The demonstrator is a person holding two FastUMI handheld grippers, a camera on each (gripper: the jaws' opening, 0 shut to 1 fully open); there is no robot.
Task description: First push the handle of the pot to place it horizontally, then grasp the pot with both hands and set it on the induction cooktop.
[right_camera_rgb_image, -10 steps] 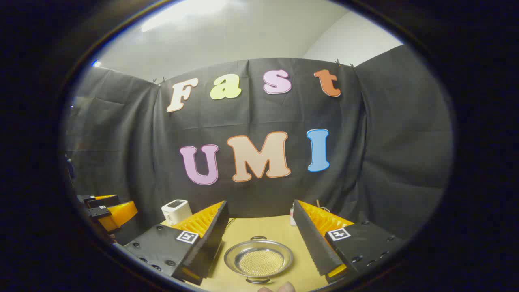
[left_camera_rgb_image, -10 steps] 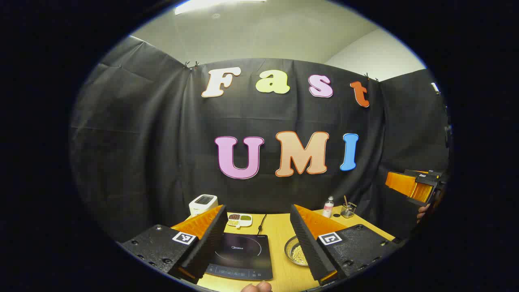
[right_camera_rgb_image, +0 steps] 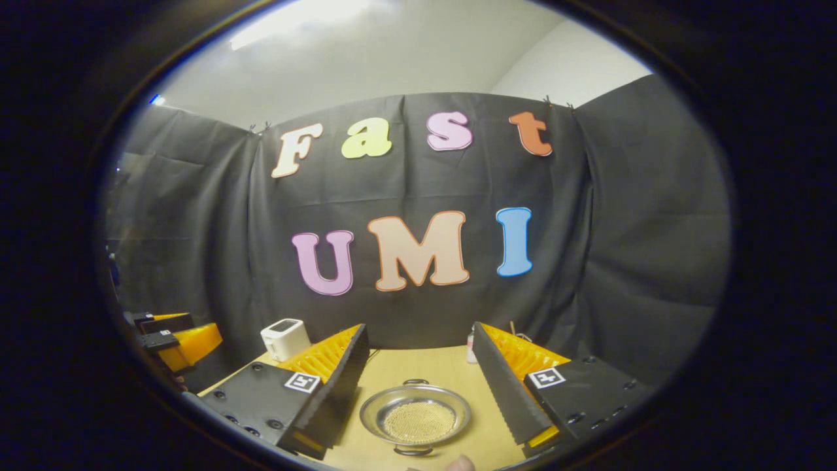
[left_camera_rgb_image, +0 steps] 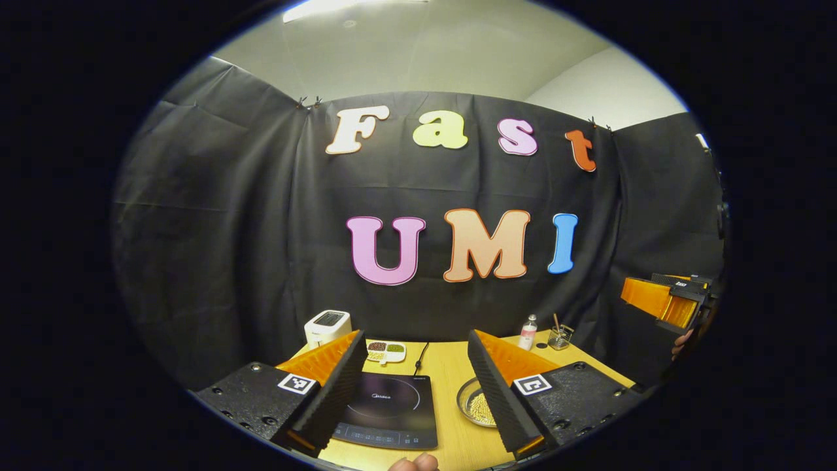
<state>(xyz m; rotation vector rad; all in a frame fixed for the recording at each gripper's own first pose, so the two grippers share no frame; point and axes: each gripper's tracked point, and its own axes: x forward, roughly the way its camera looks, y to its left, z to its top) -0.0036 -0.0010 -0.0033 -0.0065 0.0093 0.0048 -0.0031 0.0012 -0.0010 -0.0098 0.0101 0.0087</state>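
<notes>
Two grippers hang above a yellow wooden tabletop point(left_camera_rgb_image: 451, 373), each with its fingers spread wide and nothing between them. The left gripper point(left_camera_rgb_image: 412, 386) looks down on the black induction cooktop point(left_camera_rgb_image: 389, 409), which lies between its fingers, with the pot point(left_camera_rgb_image: 476, 409) just to the cooktop's right, half hidden by the right-hand finger. The right gripper point(right_camera_rgb_image: 418, 386) frames the pot point(right_camera_rgb_image: 415, 417) whole: a shallow steel pan holding pale grains, with one small loop handle at its far rim and another at its near rim, resting on the tabletop point(right_camera_rgb_image: 418, 366).

In the left gripper view, a white toaster point(left_camera_rgb_image: 327, 327), a divided dish of beans point(left_camera_rgb_image: 386, 352), a small bottle point(left_camera_rgb_image: 527, 332) and a glass holder point(left_camera_rgb_image: 560, 337) stand along the far edge, before the black cloth wall. The right gripper point(left_camera_rgb_image: 667, 302) shows at that view's right edge. The toaster point(right_camera_rgb_image: 285, 339) also shows in the right gripper view.
</notes>
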